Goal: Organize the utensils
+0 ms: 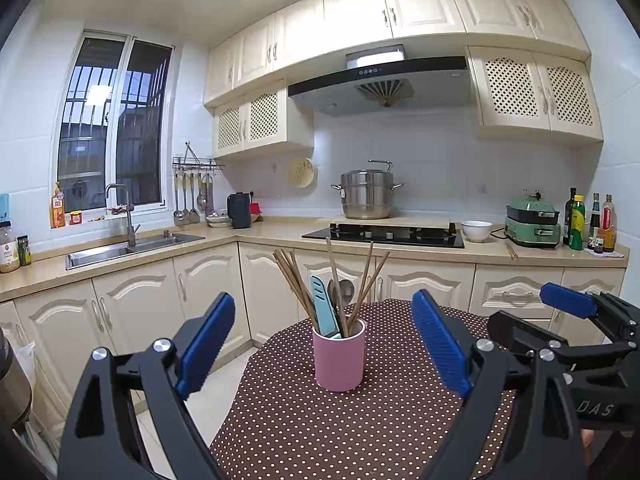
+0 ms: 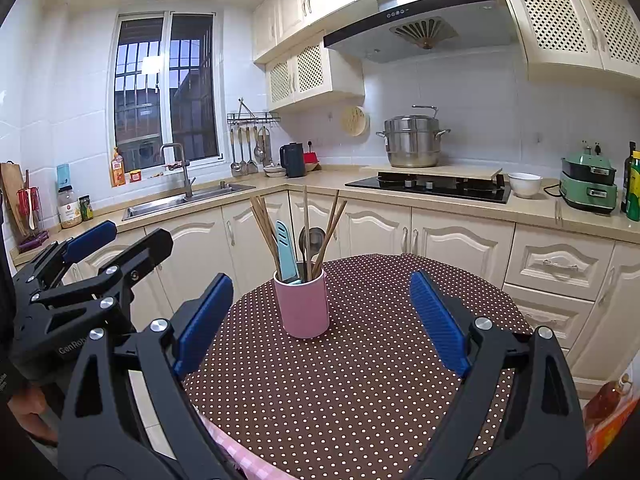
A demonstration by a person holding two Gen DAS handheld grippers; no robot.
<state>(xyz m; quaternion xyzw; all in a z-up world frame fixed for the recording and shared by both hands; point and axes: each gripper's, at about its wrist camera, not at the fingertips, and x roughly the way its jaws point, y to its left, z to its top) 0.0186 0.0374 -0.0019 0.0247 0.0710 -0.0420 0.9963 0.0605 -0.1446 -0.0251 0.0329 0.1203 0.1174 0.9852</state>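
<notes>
A pink cup stands upright on the round table with the brown polka-dot cloth. It holds several wooden chopsticks, a light-blue sheathed knife and metal spoons. My left gripper is open and empty, its jaws wide apart, short of the cup. The right gripper shows at the right edge of this view. In the right wrist view the cup stands ahead, and my right gripper is open and empty. The left gripper is at the left there.
Behind the table runs an L-shaped counter with a sink, a black hob, a steel pot, a white bowl, a green cooker and bottles. Ladles hang from a wall rack.
</notes>
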